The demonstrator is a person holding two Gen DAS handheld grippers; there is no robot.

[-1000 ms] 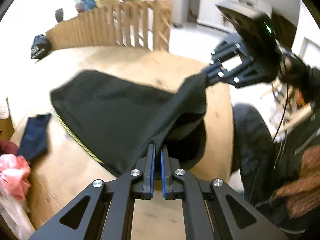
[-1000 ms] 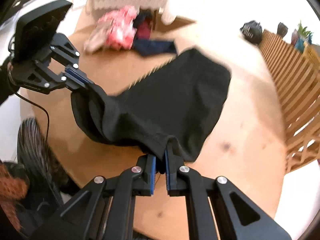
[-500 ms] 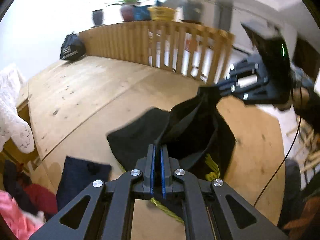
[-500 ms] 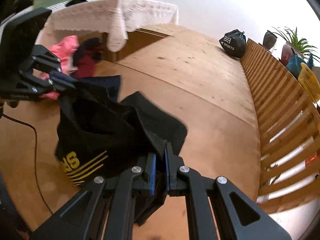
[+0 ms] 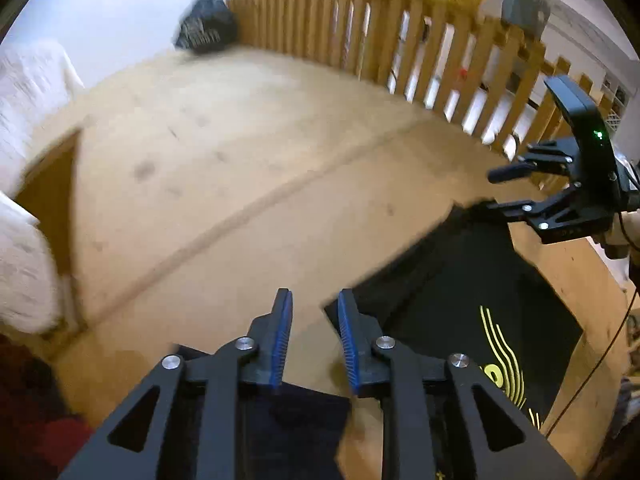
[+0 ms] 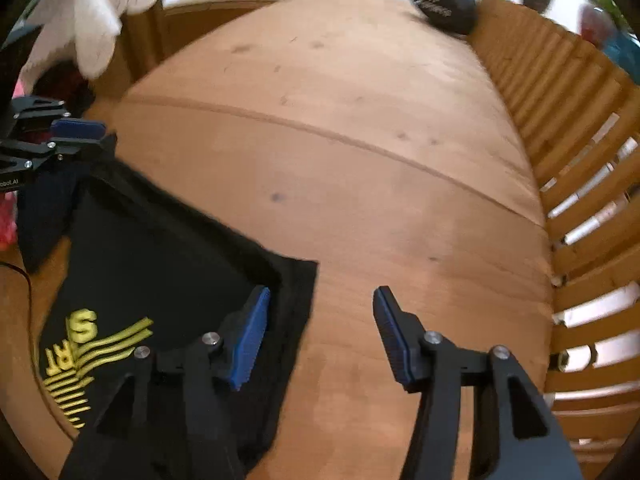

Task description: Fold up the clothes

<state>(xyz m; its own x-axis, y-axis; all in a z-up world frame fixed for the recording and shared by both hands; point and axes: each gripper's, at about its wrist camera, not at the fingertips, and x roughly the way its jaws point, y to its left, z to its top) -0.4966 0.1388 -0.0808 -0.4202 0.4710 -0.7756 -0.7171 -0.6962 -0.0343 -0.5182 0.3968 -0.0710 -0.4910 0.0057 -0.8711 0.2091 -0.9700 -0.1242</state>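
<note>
A black garment [image 5: 460,280] with a yellow print [image 6: 88,352] lies folded flat on the wooden surface [image 5: 240,160]. My left gripper [image 5: 314,320] hovers at its near-left corner. Its jaws are opening, and only bare wood shows between the blue pads. In the right wrist view the left gripper [image 6: 86,136] sits at the garment's far-left corner. My right gripper [image 6: 320,312] is also opening, with the garment's [image 6: 160,264] right edge lying loose under its left finger. From the left wrist it [image 5: 494,190] shows parted above the garment's far corner.
A navy cloth [image 5: 296,420] lies under the left gripper. Red and pink clothes [image 5: 36,432] are piled at the left. A wooden slat fence [image 6: 580,160] rims the surface, with a black bag [image 6: 444,4] beside it. A white lace cloth [image 6: 92,12] hangs at the back.
Both grippers, shut on the garment's edge, swept it across over itself and lowered it. Both have now let go and opened, and the garment lies folded with its print up.
</note>
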